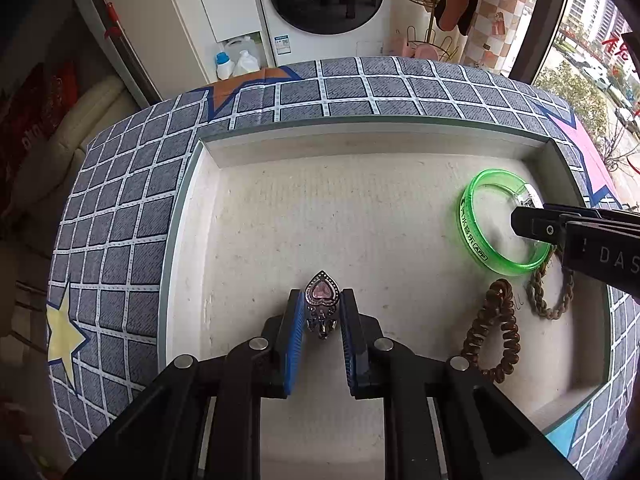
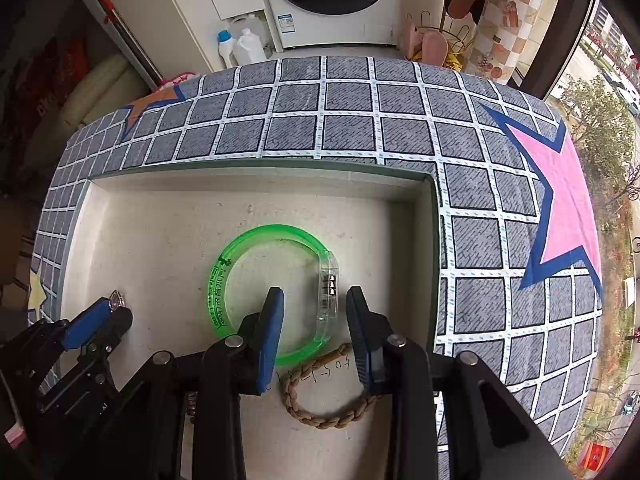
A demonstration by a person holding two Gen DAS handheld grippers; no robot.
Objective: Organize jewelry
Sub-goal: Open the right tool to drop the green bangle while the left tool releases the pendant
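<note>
Background, top centre: white front-loading washing machine (image 2: 332, 0) with dark round door, flanked at left by a white cabinet (image 1: 224, 0) and plastic detergent bottles (image 2: 240, 48) on the floor. Upper right: gold wire rack (image 2: 448, 28), checkered curtain (image 1: 500, 16), and a large window (image 2: 608, 92) giving daylight, trees and buildings. Foreground surface: grey grid-patterned cloth (image 2: 348, 128) with coloured stars.

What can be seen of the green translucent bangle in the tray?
The green translucent plastic bangle is a closed ring with dark green print on its outer band and a clear rectangular module set into one side. It lies flat on the pale tray floor, overlapping a braided tan cord loop. The right tool straddles the module side, fingers apart, not pressing.
</note>
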